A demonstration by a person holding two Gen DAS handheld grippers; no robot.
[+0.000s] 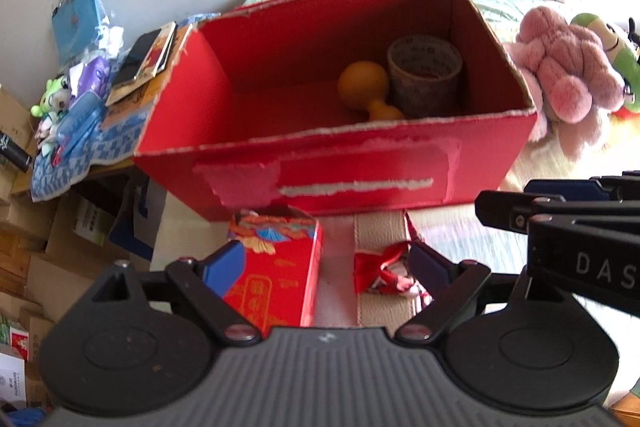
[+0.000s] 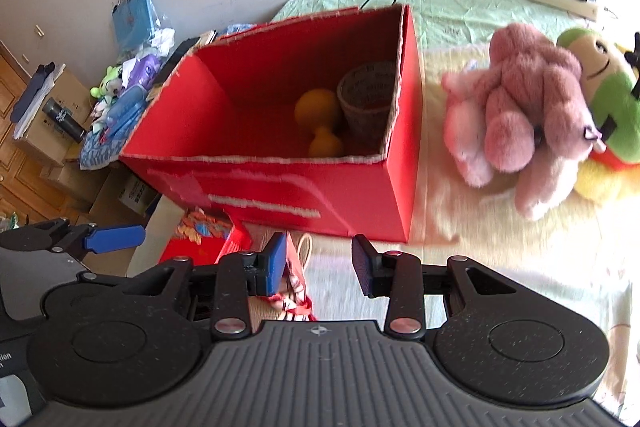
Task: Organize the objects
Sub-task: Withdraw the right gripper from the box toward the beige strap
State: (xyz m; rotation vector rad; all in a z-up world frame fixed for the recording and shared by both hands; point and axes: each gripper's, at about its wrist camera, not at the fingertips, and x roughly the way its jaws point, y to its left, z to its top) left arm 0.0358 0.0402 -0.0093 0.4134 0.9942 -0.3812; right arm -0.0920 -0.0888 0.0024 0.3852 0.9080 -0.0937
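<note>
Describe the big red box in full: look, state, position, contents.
The red box is an open-topped cardboard carton, red inside and out, with ragged white edges where its flaps were torn off and pale torn patches on its front wall. It sits upright on the bed's light cover. In its right part lie an orange gourd-shaped object and a brownish roll of tape, side by side. A smaller red patterned box stands just before it.

Red box (image 1: 360, 167), orange gourd (image 1: 360, 83), pink plush (image 2: 520, 107), perhaps brown tape roll (image 1: 424, 75)

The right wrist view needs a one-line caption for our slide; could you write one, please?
Open right gripper faces a red box holding an orange gourd and tape roll; pink plush alongside.
</note>
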